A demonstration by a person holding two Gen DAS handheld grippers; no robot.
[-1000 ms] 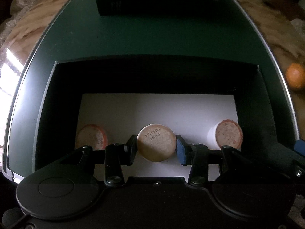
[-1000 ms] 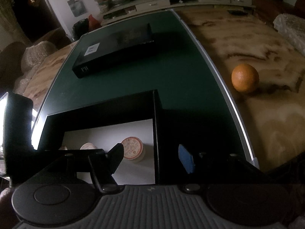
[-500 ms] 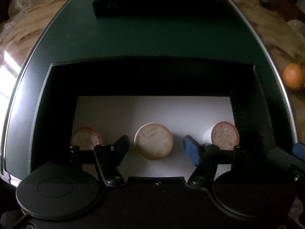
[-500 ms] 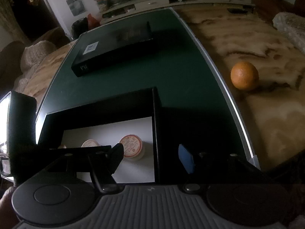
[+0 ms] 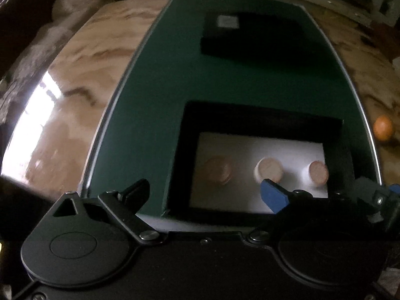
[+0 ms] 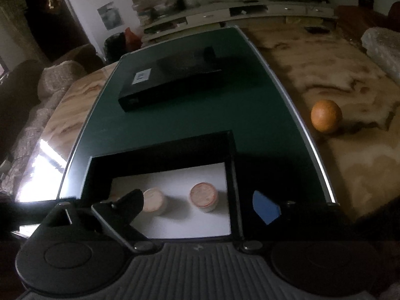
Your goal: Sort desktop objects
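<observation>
Both the left gripper (image 5: pixel 203 191) and right gripper (image 6: pixel 197 203) have just been opening and hold nothing, three little cups (image 5: pixel 268 170) stand in the black box (image 5: pixel 262 117) near the mat's front edge, and a low finger could tip one.

**Three cups in the tray**

Three small white cups with pinkish-tan foil lids stand upright in a row on the white floor of the black open box (image 5: pixel 262 115): left cup (image 5: pixel 218 170), blurred; middle cup (image 5: pixel 269 168); right cup (image 5: pixel 317 172), nearest the box's right wall.
</observation>
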